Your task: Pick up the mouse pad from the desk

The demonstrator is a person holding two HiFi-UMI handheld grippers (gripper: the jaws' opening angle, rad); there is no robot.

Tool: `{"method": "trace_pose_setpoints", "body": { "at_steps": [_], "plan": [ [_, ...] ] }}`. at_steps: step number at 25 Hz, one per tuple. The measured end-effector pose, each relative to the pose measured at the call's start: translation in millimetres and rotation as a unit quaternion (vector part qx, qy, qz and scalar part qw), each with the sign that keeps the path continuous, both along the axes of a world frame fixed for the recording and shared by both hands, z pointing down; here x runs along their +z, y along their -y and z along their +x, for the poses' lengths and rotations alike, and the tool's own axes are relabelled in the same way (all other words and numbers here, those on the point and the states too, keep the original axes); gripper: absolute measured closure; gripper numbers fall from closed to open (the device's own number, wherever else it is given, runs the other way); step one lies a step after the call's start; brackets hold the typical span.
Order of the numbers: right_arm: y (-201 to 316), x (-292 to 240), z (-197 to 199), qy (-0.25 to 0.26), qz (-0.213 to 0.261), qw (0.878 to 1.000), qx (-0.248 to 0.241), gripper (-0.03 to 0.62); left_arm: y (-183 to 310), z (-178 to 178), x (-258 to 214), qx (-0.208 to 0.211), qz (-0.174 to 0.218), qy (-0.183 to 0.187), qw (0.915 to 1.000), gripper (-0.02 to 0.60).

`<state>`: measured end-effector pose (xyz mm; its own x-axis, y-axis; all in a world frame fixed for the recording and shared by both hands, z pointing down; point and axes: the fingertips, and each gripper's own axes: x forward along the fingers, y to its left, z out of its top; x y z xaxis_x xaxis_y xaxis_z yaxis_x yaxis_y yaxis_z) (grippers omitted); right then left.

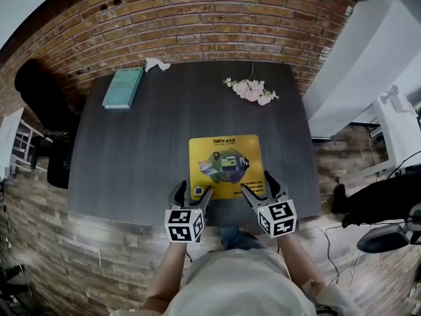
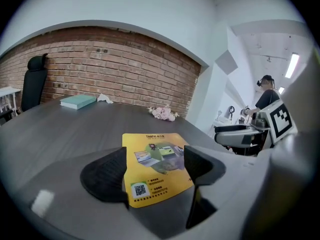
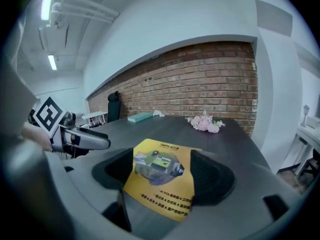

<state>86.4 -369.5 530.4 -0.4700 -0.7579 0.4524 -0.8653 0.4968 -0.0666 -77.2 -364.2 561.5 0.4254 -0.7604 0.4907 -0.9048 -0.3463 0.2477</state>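
Yellow mouse pad [image 1: 223, 166] lies flat on the dark desk [image 1: 151, 143], close to its near edge. Left gripper [image 1: 194, 191] and right gripper [image 1: 257, 184] are at the pad's near corners, both released, jaws apart, grasping nothing.

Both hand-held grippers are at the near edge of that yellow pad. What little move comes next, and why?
Probably ease the left hand-held gripper and right hand-held gripper forward and down onto the near edge of the mouse pad. Both sets of jaws stand open, gripping nothing, and the pad lies flat on the desk, not yet lifted.
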Motion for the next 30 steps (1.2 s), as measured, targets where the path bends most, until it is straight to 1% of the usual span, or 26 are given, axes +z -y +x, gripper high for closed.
{"method": "trace_pose_setpoints", "body": {
  "at_steps": [4, 11, 14, 21, 23, 26, 30],
  "plan": [
    [22, 24, 9, -0.012, -0.022, 1.0, -0.001, 0.252, 20, 4, 20, 0.003, -0.022, 0.01, 0.9997, 0.225],
    [54, 71, 12, -0.032, -0.072, 0.997, -0.014, 0.249, 53, 1, 61, -0.011, -0.075, 0.009, 0.997, 0.212],
    [63, 92, 14, -0.042, -0.101, 0.994, -0.017, 0.247, 60, 2, 79, -0.011, -0.098, 0.02, 0.9949, 0.196],
    [78, 124, 25, -0.074, -0.146, 0.987, -0.008, 0.241, 66, 2, 109, -0.005, -0.136, 0.06, 0.9889, 0.176],
    [79, 131, 25, -0.082, -0.154, 0.985, -0.01, 0.237, 66, 2, 113, -0.005, -0.14, 0.072, 0.9875, 0.176],
    [79, 135, 27, -0.091, -0.155, 0.984, -0.01, 0.232, 66, 2, 115, -0.002, -0.136, 0.09, 0.9867, 0.176],
    [79, 135, 27, -0.091, -0.148, 0.985, -0.006, 0.227, 66, -1, 119, -0.015, -0.127, 0.115, 0.9852, 0.176]
  ]
}}
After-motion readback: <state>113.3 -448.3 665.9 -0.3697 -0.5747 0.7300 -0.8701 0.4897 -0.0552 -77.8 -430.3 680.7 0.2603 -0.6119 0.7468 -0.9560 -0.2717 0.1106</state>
